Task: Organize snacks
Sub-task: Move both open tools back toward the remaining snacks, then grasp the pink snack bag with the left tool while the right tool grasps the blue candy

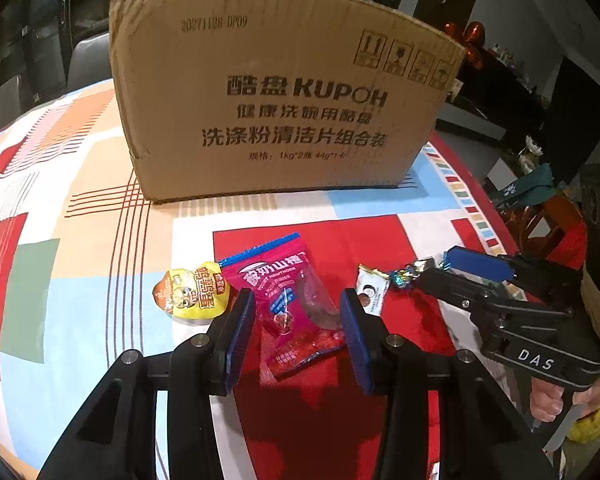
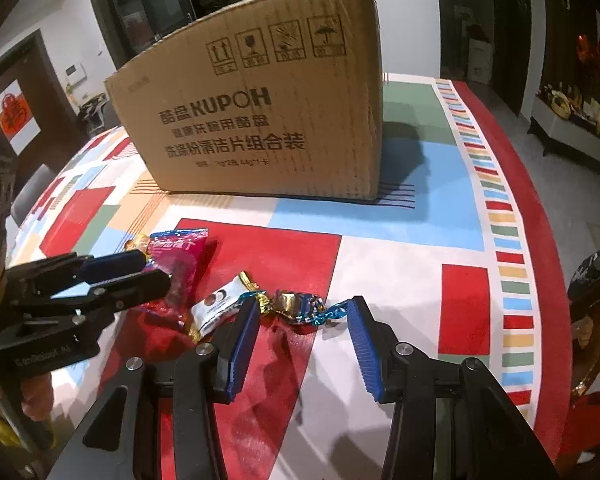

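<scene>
where the patchwork tablecloth [image 1: 80, 208] spreads in red, pale blue, orange, green and white blocks, a tall cardboard box [image 1: 284, 92] printed "kupoh" stands upright near the middle of the table. a striped band of small coloured rectangles runs along the cloth's right side, edged in red.

the snacks lie on a red panel in front of the box: a yellow round pack [image 1: 192, 292] at the left, touching a pink sachet [image 1: 296, 300], then a white wrapped sweet [image 2: 216, 308] and a gold-and-blue twist candy [image 2: 300, 306] further right.

the left gripper [image 1: 298, 316] sits low over the pink sachet, its blue pads standing apart on either side of it, with no visible squeeze on the wrapper. the right gripper [image 2: 304, 316] has its jaws apart around the twist candy, pads clear of the foil.

beyond the table the room is dim: dark glass-fronted cabinets [image 2: 148, 4], a dark door bearing a red paper ornament [image 2: 14, 118], white walls, red balloons [image 1: 466, 40] and a low sideboard [image 2: 576, 128] with small items along the right.
</scene>
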`<state>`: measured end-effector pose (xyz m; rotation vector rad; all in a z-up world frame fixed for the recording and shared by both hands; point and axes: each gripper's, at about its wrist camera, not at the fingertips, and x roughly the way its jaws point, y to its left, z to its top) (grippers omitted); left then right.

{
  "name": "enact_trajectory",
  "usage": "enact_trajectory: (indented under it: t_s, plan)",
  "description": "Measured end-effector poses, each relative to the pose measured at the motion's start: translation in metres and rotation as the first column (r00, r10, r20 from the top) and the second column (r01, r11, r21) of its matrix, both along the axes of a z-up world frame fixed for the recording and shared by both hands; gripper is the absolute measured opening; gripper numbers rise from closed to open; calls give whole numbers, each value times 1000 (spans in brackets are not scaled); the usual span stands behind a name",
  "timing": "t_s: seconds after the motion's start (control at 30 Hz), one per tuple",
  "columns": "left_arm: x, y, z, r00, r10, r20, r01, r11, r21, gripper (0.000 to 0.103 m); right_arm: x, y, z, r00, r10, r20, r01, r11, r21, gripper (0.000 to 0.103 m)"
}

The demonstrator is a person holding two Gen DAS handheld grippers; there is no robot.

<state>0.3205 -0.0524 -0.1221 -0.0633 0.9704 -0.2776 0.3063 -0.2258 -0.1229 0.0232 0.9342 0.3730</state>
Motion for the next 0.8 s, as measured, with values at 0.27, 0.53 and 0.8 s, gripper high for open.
enact_trajectory:
  t_s: [0.27, 0.53, 0.8]
  plan:
    - [9, -1, -5, 1000, 9, -11, -9, 1000, -9, 43, 9, 2, -7, 1000, -1, -21, 1, 1000, 8, 46]
    - [12, 3, -7, 1000, 15, -27, -16, 999, -44, 36, 9, 6, -10, 1000, 5, -25, -4, 1000, 13, 33]
    - [7, 5, -4, 1000, 11, -14, -12, 999, -45, 33, 2, 9, -5, 1000, 0, -11, 0, 1000, 10, 32]
